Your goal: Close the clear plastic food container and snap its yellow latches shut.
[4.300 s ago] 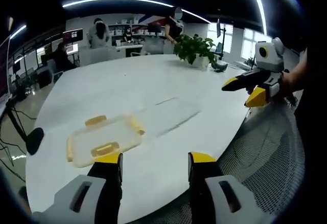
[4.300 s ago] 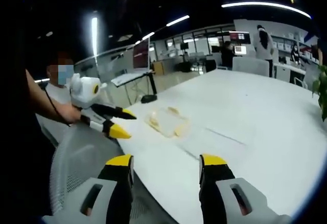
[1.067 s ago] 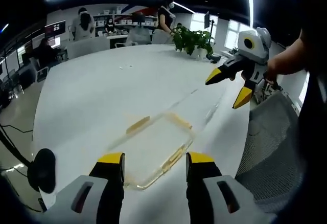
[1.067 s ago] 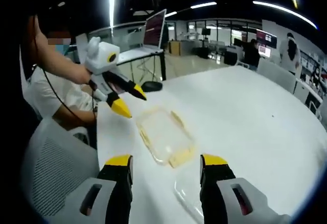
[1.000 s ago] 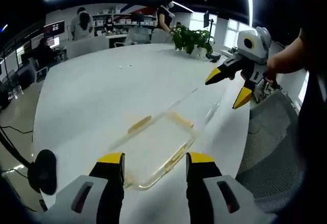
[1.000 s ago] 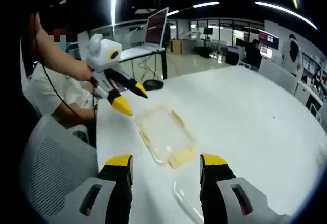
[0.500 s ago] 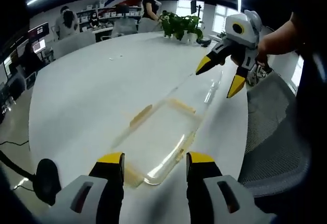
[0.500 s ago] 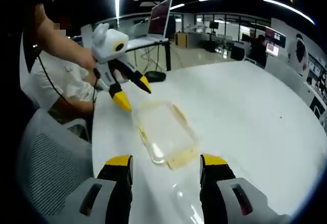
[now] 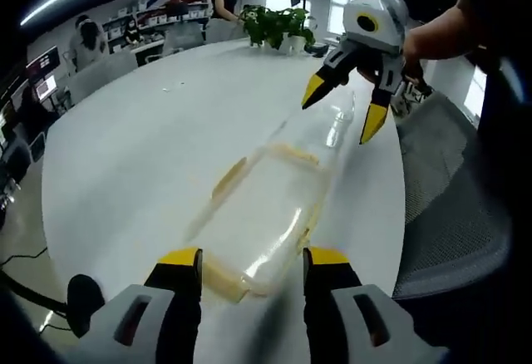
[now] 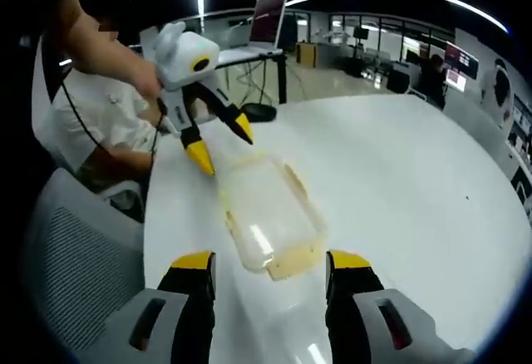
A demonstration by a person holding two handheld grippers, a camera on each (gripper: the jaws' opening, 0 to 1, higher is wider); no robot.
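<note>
The clear plastic container (image 9: pixel 268 206) lies lengthwise on the white table (image 9: pixel 141 131), with yellow latches (image 9: pixel 228 184) along its rim. My left gripper (image 9: pixel 252 258) is open, its jaws just short of the container's near end. My right gripper (image 9: pixel 343 108) hovers open over the far end, above what looks like the clear lid (image 9: pixel 335 130). In the right gripper view the container (image 10: pixel 268 208) sits just ahead of my open right gripper (image 10: pixel 271 263). The left gripper (image 10: pixel 223 145), held by a hand, points open at its far corner.
A grey mesh chair (image 9: pixel 449 214) stands at the table's edge on the right. Potted plants (image 9: pixel 274 23) sit at the far end. A person in a white shirt (image 10: pixel 91 123) sits by a mesh chair (image 10: pixel 75 256). A laptop (image 10: pixel 270 19) stands behind.
Both grippers have closed in on the container from its opposite ends; it looks larger in both views. Both stay open. The container itself has not visibly moved.
</note>
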